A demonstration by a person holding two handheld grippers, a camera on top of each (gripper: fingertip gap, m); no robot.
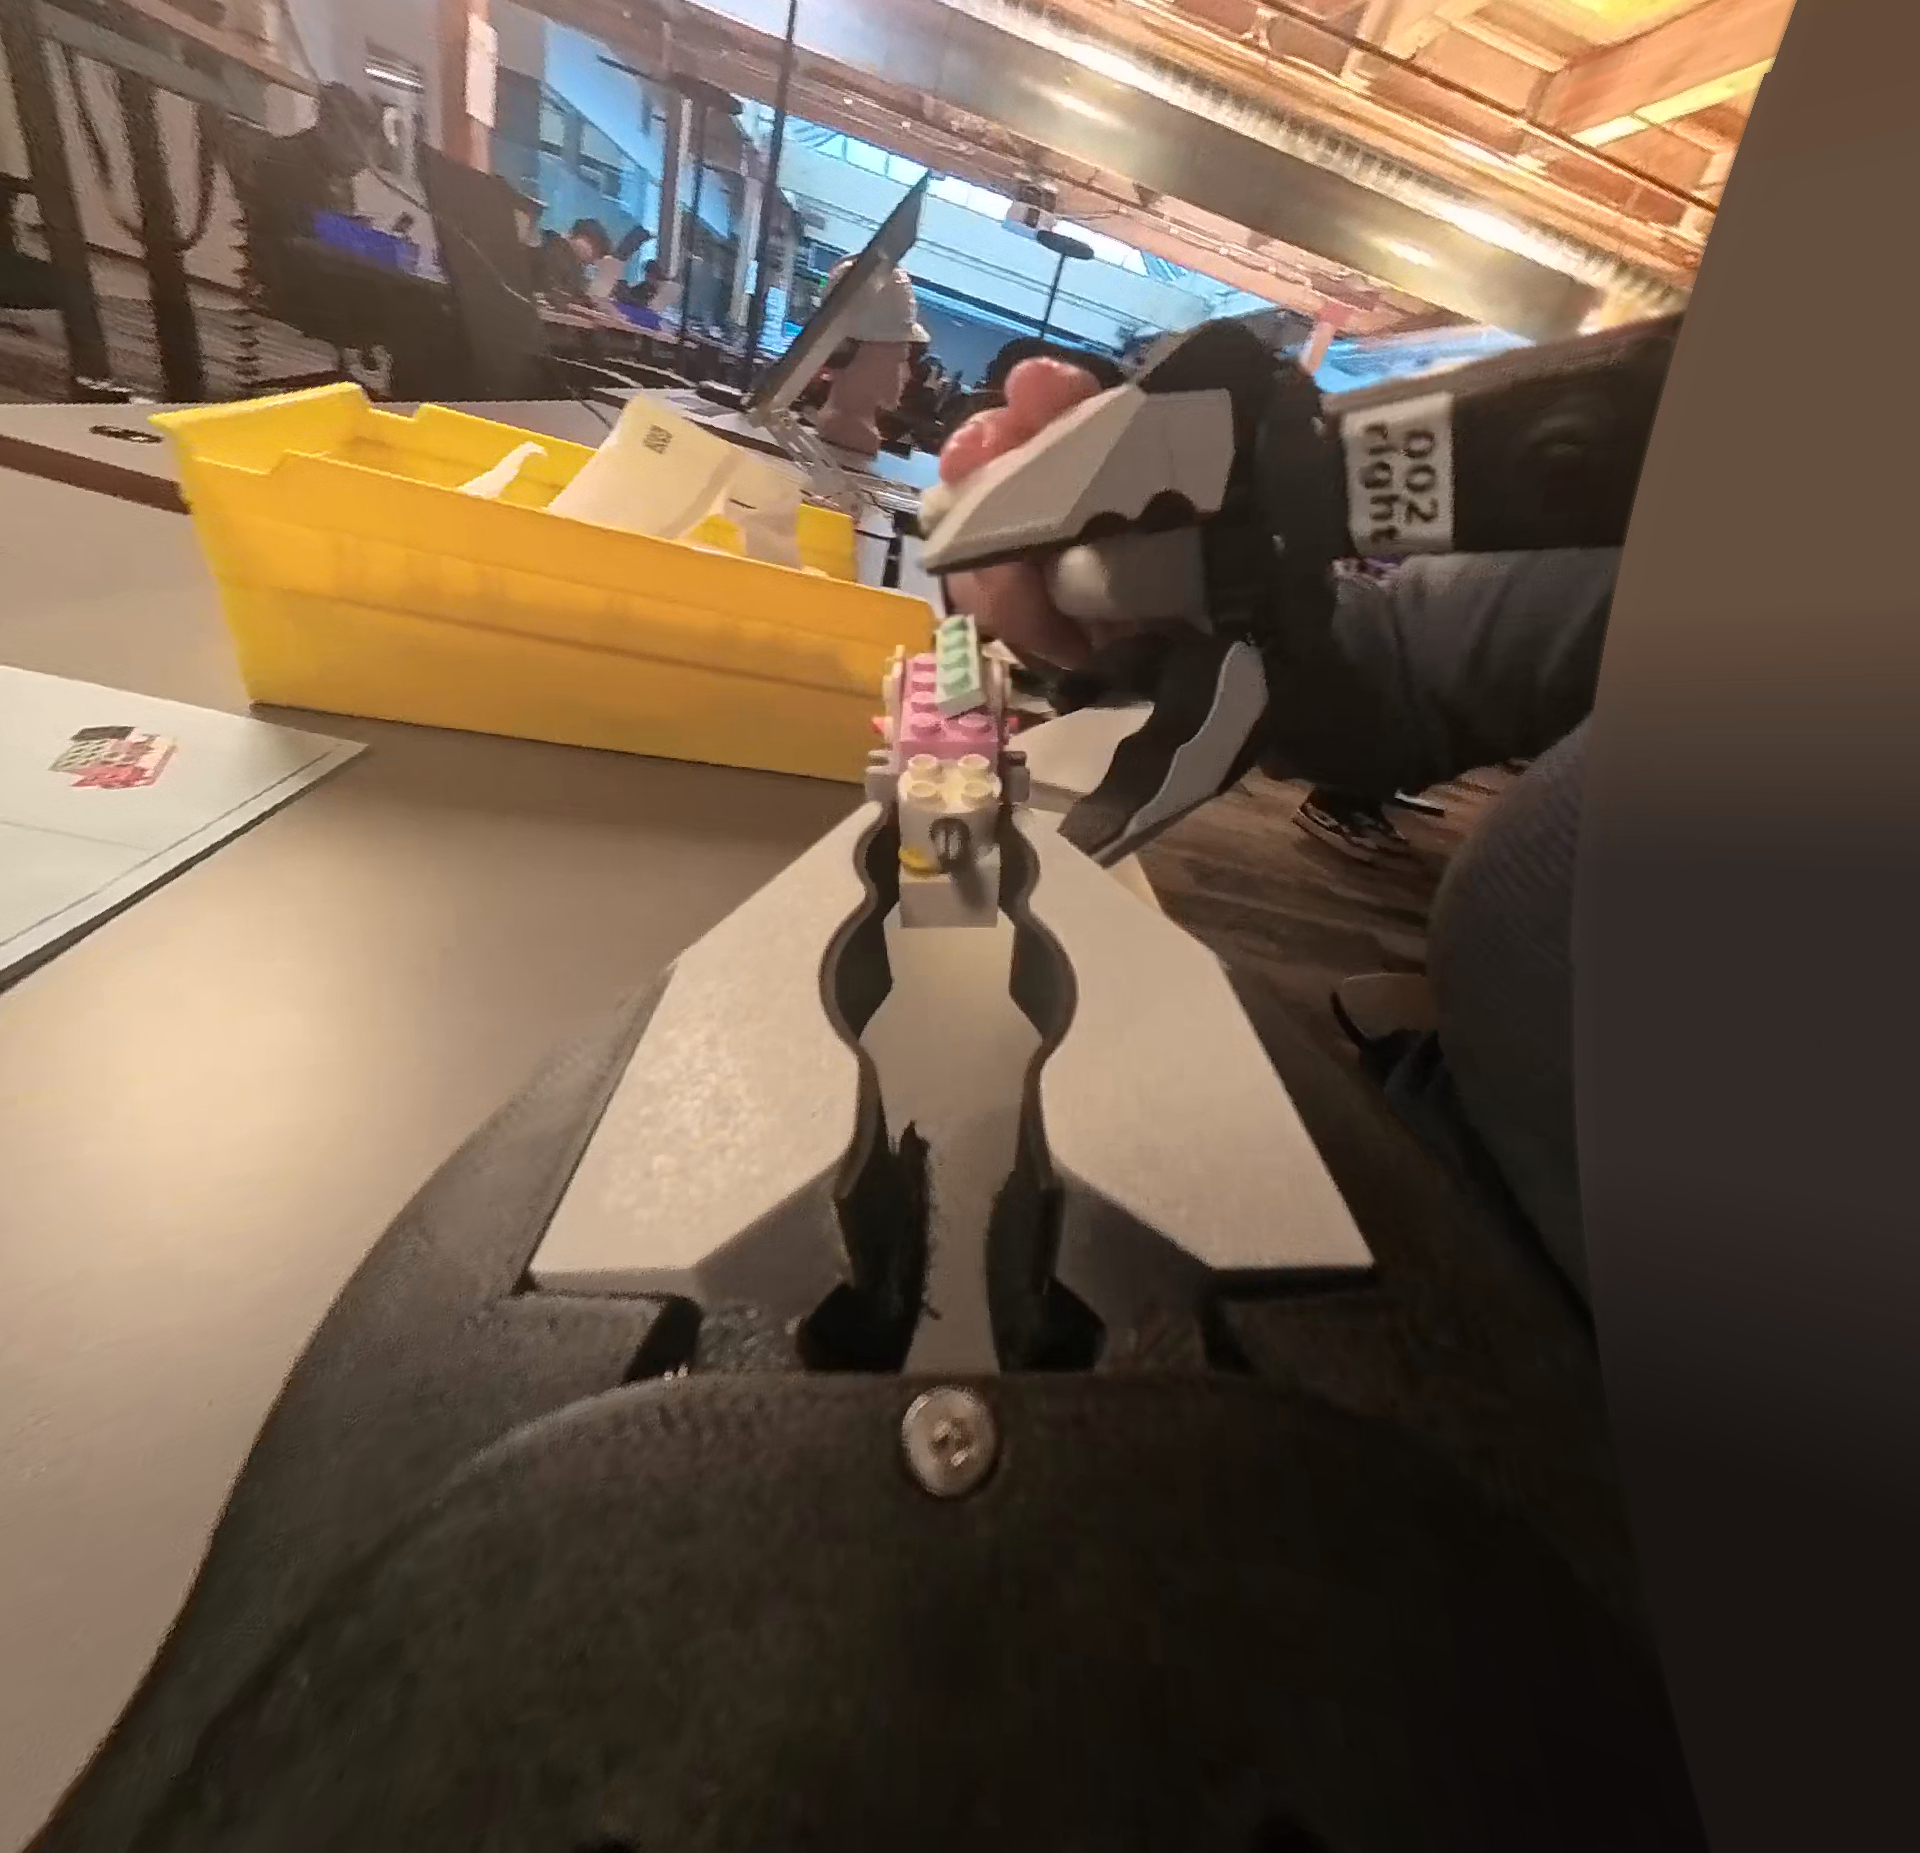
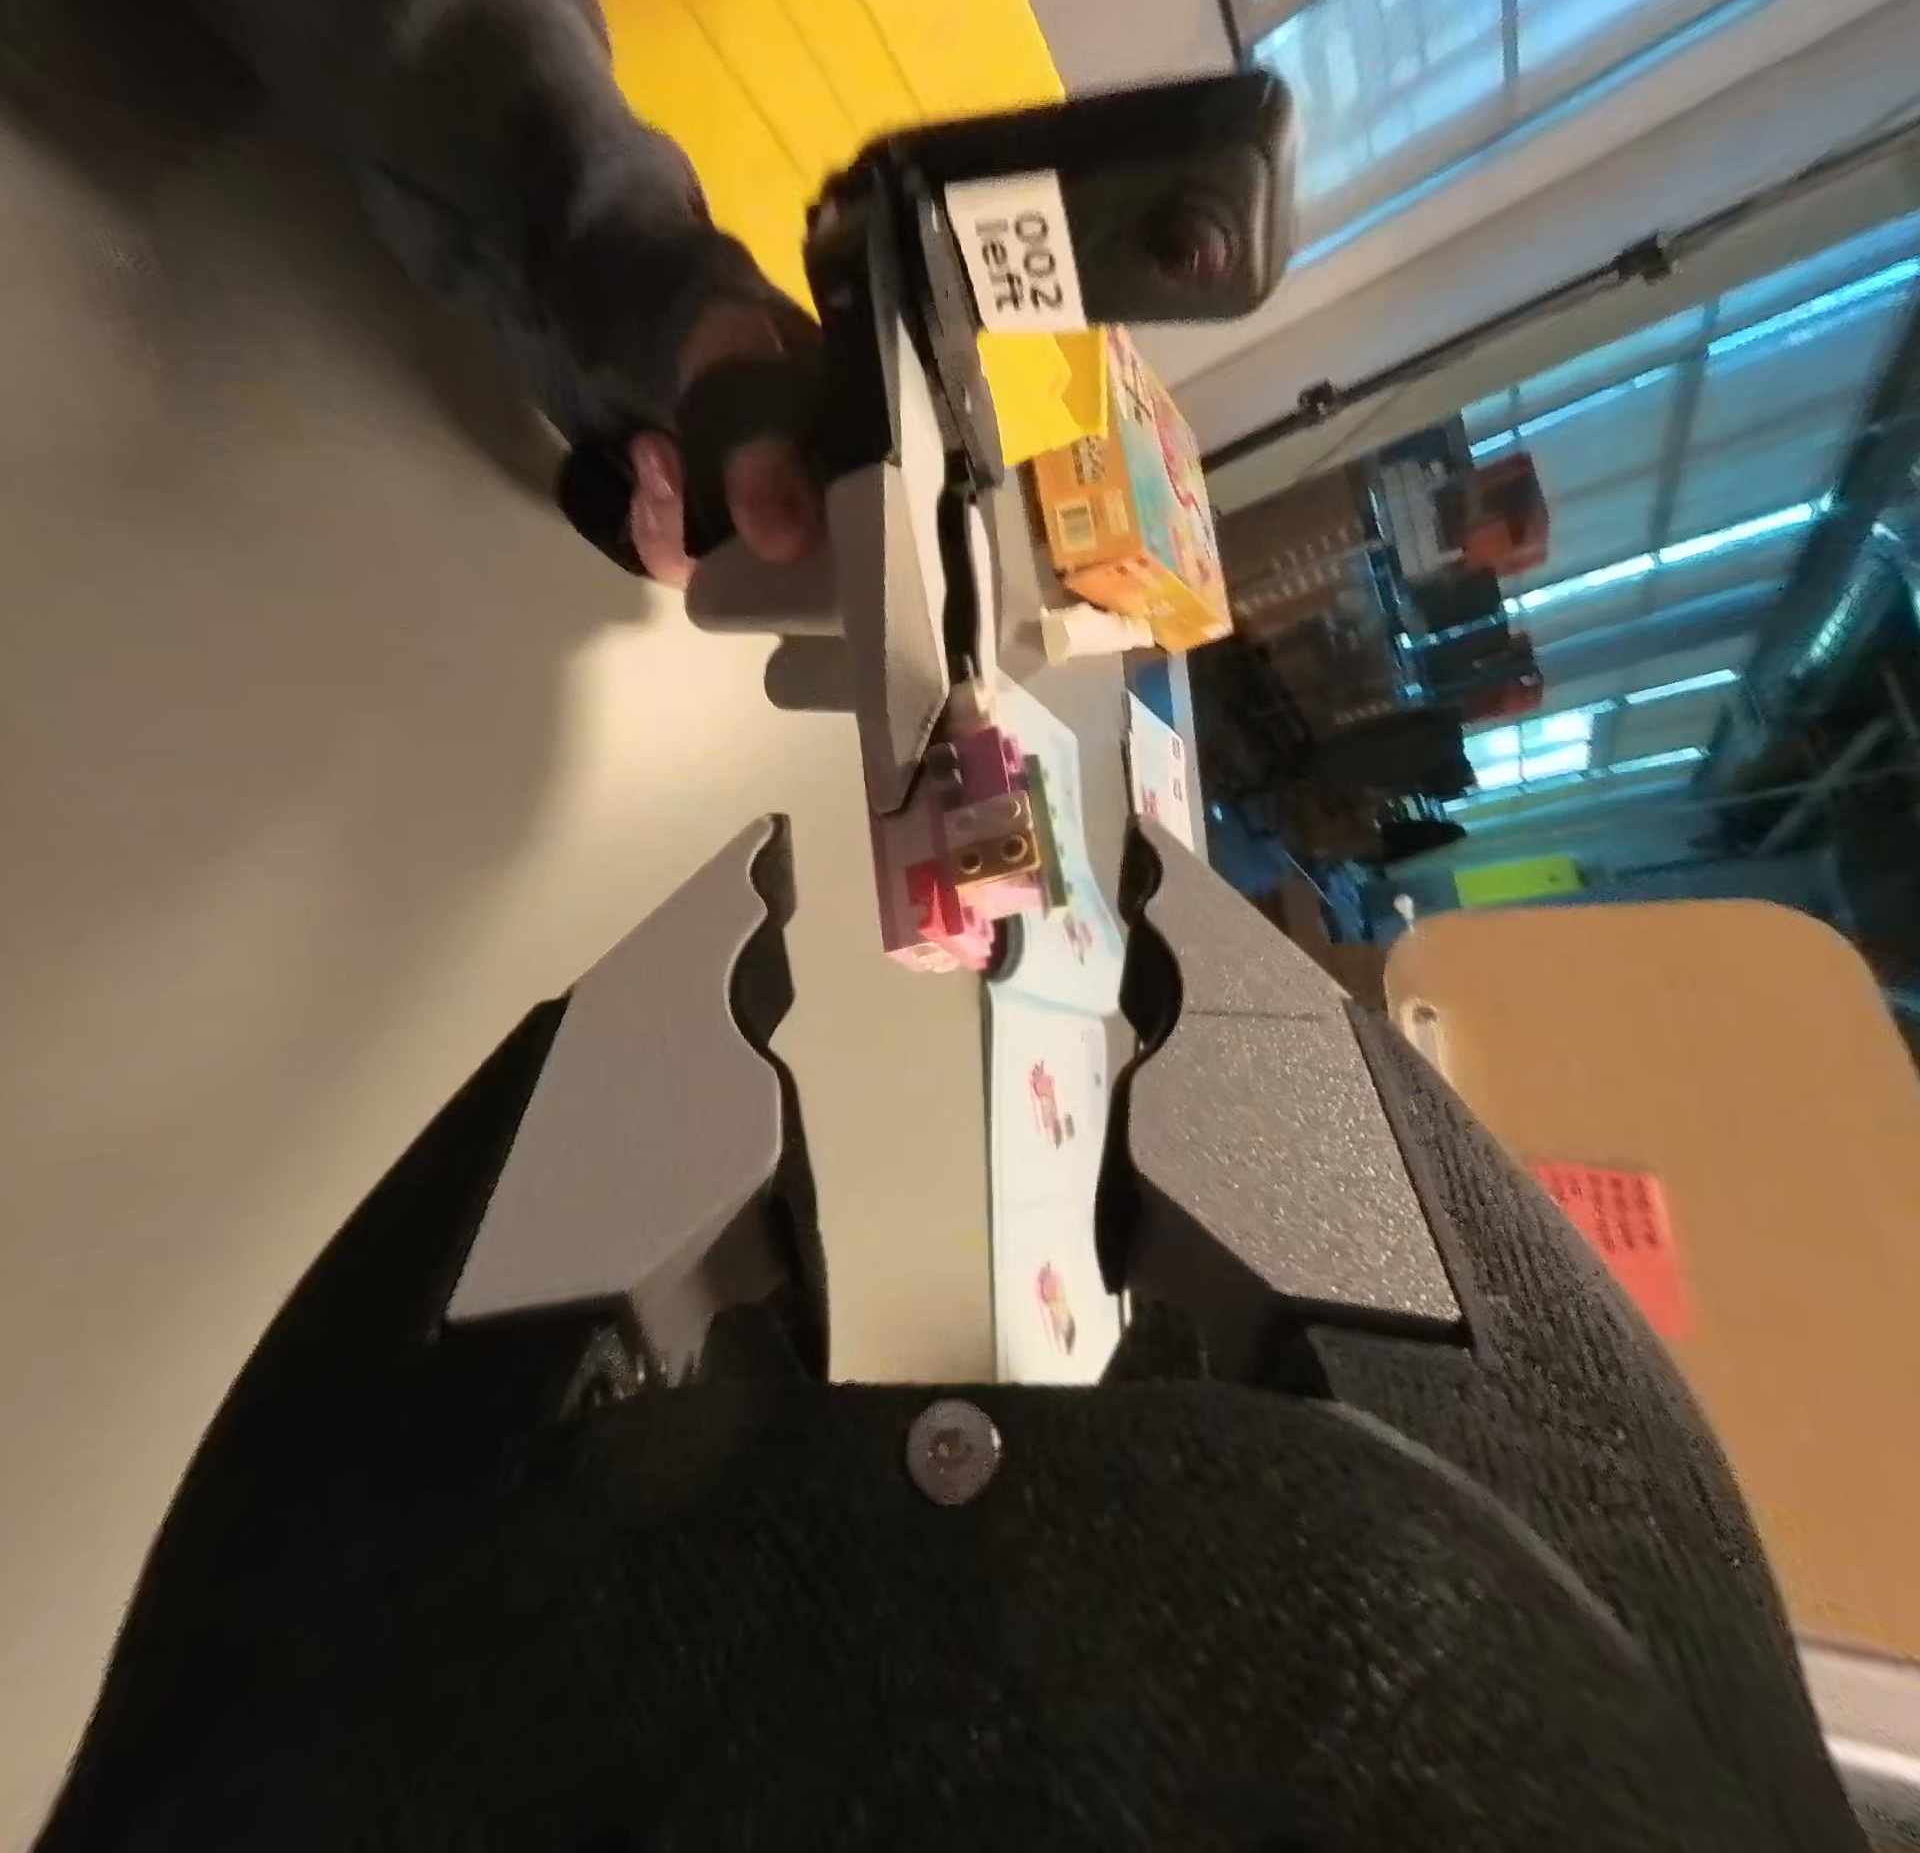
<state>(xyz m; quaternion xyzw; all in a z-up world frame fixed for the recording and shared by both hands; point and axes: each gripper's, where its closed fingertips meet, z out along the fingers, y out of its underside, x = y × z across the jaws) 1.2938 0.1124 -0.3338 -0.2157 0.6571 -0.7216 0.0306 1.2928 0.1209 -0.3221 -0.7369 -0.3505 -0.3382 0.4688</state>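
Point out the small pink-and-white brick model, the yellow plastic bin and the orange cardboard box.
Small pink-and-white brick model (image 1: 948, 731), left wrist view, pink top.
Yellow plastic bin (image 1: 540, 640), left wrist view, near wall.
Orange cardboard box (image 2: 1132, 515), right wrist view, side.

Each gripper (image 1: 940, 847) has pale grey fingers (image 1: 727, 1055) with wavy inner edges on a black textured body, with a silver screw (image 1: 948, 1440) at lower centre. The other gripper (image 1: 1049, 681), at right, carries a white label (image 1: 1397, 473). A black camera (image 2: 1174, 193) tops the far unit; the person wears grey sleeves (image 1: 1475, 640).

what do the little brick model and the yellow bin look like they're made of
Brick model: apparently hard moulded plastic, smooth with a slight sheen; round studs and crisp block edges show, clamped between the left gripper fingertips. Yellow bin: likely rigid moulded plastic, uniform colour, stepped ribbed walls.
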